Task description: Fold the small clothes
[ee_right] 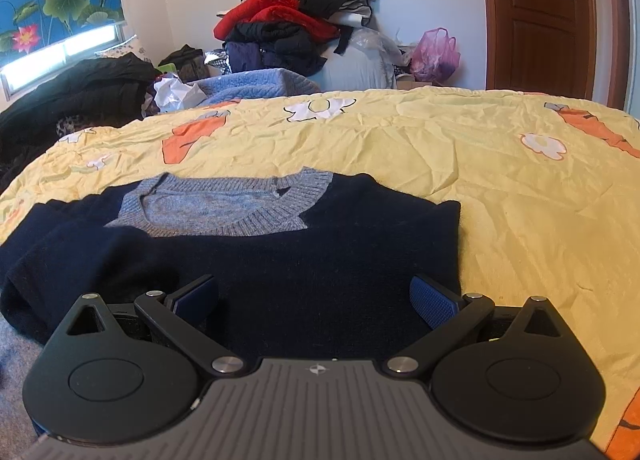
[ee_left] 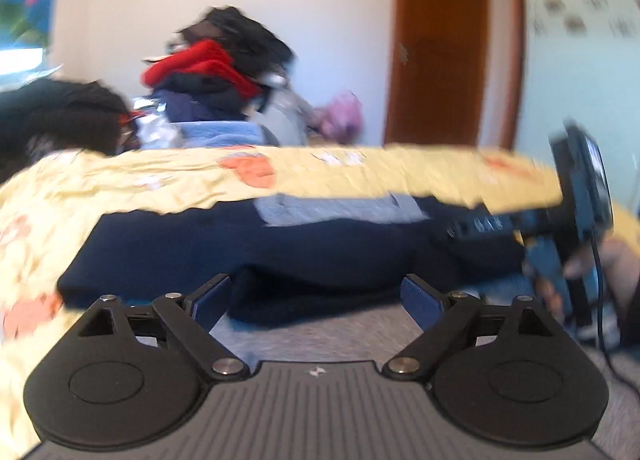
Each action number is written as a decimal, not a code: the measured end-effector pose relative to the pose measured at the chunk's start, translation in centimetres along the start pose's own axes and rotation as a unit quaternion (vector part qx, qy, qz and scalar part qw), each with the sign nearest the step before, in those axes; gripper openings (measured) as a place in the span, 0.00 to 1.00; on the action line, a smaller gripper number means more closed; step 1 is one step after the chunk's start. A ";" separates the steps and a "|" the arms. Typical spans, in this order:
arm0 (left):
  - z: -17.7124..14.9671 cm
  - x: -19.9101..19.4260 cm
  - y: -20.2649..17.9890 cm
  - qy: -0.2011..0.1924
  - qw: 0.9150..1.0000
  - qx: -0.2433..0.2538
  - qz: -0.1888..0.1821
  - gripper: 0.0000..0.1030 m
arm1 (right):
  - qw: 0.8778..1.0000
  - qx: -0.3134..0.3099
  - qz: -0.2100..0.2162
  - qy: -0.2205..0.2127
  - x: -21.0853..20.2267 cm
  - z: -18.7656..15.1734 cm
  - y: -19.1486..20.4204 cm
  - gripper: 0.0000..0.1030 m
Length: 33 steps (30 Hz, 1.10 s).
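Observation:
A small navy sweater (ee_right: 304,260) with a grey-blue ribbed collar (ee_right: 224,204) lies flat on the yellow bedsheet (ee_right: 480,164). Its left sleeve is folded in over the body. My right gripper (ee_right: 314,300) is open and empty, hovering just over the sweater's near hem. My left gripper (ee_left: 316,300) is open and empty at the sweater's (ee_left: 280,248) near edge, where grey fabric (ee_left: 320,336) lies under it. The left wrist view is blurred. The right gripper's body and the holding hand (ee_left: 576,220) show at its right.
A tall pile of red, black and navy clothes (ee_right: 296,20) stands behind the bed, with a blue knit blanket (ee_right: 256,84), a pink plastic bag (ee_right: 434,54) and dark clothes (ee_right: 80,88) at left. A wooden door (ee_right: 540,12) is at the back right.

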<state>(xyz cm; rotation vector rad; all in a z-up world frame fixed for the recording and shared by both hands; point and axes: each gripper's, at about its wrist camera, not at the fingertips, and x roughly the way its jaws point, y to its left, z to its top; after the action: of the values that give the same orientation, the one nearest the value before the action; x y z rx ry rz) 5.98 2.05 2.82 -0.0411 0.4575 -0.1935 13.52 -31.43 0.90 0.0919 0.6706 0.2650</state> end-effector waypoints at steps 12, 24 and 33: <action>-0.7 2.8 4.5 0.084 0.989 -0.119 -0.007 0.96 | 0.992 0.095 0.080 0.000 -2.8 2.2 0.8 0.87; -0.7 3.8 3.7 0.098 0.991 -0.096 -0.009 1.00 | 0.950 0.203 0.185 0.152 2.2 2.4 5.7 0.71; -0.9 3.4 4.7 0.084 0.988 -0.129 -0.027 1.00 | 0.970 0.153 0.149 0.116 0.6 3.5 5.0 0.20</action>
<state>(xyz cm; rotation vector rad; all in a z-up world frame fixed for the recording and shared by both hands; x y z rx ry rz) 9.40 6.04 0.14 -0.2927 0.6475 -0.1914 15.10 -26.47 4.09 0.4647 0.9277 0.4648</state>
